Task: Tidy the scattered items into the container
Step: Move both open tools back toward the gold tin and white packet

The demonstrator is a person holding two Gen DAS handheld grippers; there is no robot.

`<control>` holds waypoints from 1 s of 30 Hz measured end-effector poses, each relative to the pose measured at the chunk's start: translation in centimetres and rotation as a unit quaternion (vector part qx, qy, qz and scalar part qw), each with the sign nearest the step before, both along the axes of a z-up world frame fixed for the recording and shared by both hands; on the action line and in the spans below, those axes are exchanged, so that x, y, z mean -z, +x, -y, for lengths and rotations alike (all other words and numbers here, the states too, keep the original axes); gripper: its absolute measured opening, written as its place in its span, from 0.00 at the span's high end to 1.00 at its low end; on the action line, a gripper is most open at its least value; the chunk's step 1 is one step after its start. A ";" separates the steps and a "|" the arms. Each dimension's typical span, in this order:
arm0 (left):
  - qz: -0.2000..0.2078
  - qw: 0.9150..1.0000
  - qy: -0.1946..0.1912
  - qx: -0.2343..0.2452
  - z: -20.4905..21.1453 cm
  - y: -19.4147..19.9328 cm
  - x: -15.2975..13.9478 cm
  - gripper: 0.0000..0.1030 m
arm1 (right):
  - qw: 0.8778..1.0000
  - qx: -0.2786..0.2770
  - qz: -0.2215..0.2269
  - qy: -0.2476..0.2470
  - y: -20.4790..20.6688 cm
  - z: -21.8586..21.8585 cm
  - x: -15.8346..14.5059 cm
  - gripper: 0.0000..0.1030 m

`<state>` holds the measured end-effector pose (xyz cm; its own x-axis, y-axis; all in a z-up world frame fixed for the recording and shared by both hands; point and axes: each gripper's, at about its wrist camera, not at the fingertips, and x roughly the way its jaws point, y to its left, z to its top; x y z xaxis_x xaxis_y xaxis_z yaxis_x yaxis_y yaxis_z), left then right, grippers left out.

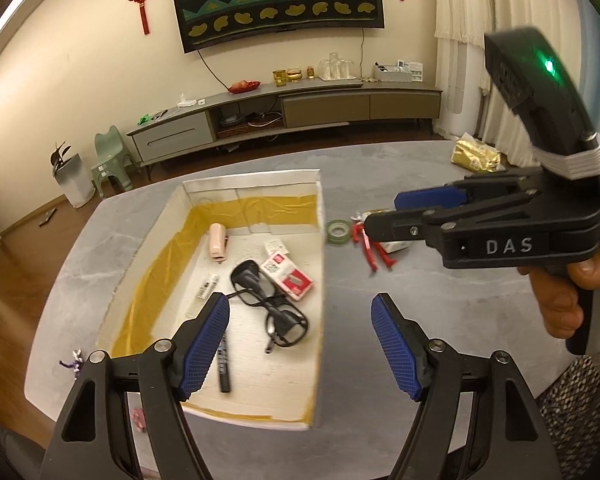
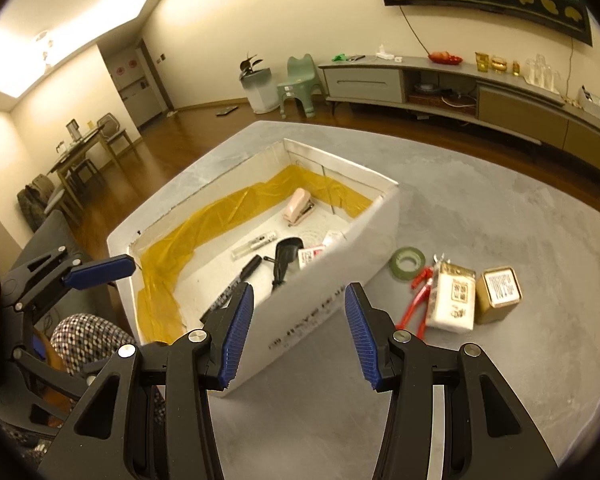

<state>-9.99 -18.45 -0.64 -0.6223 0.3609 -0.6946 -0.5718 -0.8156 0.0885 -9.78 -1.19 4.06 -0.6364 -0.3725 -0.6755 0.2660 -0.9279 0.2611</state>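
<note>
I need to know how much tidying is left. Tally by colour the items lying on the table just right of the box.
Green: 1, tape roll
Red: 1, red-handled tool
White: 1, white packet
Gold: 1, gold tin
Total: 4, all outside the box.

- Warm, yellowish indoor light fills both views; brightness is moderate and even across the table.
- The ceiling light panel in the right wrist view is blown out to white, with a bright strip also at the top-left rim of the left wrist view.
- Shadows on the table are soft and faint.
- A green indicator light glows with a small halo.
- Strong fisheye bending curves the television and the cabinet; corners fall to black vignette.
- Near edges of the box look slightly smeared; distant furniture is soft.
</note>
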 end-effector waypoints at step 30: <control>0.103 0.994 0.033 0.034 -14.0 -7.5 9.6 0.28 | 0.985 0.157 0.066 -0.001 -2.6 -14.9 6.5 0.50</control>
